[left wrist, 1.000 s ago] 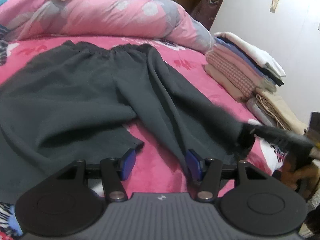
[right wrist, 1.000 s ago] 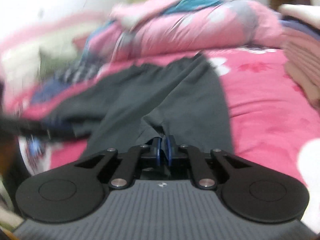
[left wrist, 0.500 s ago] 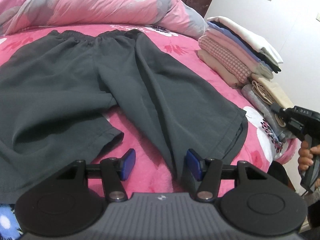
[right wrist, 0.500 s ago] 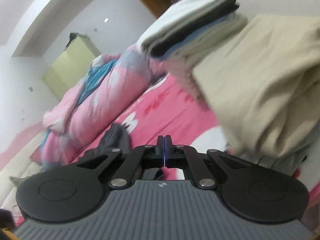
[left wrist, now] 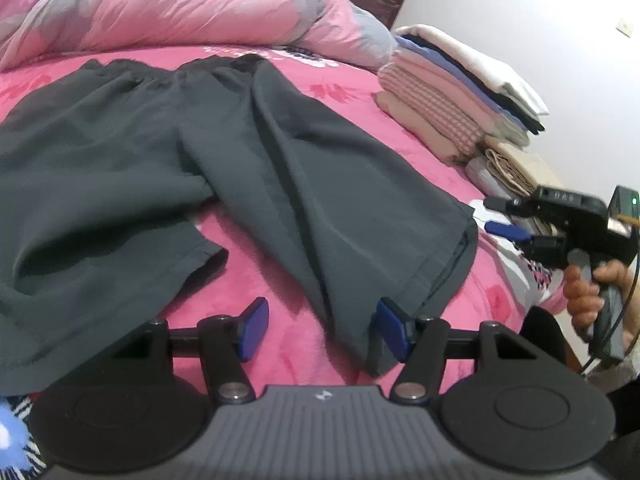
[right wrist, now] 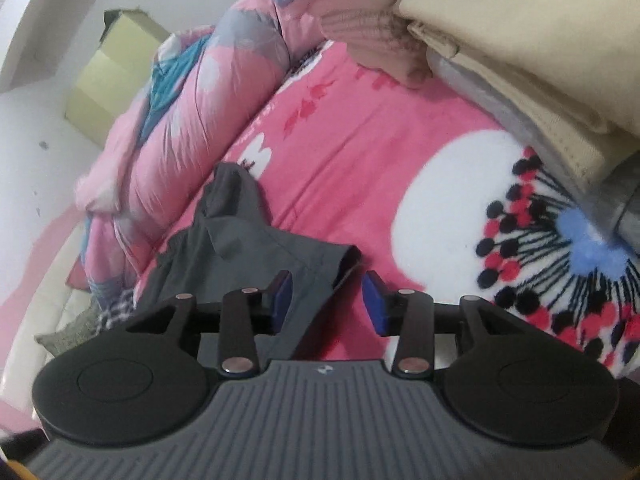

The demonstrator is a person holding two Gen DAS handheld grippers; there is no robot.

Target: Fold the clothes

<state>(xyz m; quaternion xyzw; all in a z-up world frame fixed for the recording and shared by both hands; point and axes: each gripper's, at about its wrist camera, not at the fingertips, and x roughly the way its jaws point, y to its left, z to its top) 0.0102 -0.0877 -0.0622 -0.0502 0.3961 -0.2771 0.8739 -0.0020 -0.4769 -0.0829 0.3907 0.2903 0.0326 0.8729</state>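
Dark grey cloth trousers (left wrist: 280, 168) lie spread on the pink bed (left wrist: 352, 96); both grippers, left gripper (left wrist: 320, 330) and right gripper (right wrist: 326, 302), are opening, pinching nothing, so next comes gripping the hems at lower centre.

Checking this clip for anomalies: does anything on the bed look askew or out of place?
Mildly. The dark trousers lie unevenly: one leg is rumpled and bunched, the other's hem curls up at the blanket's edge. The folded stack looks tidy.
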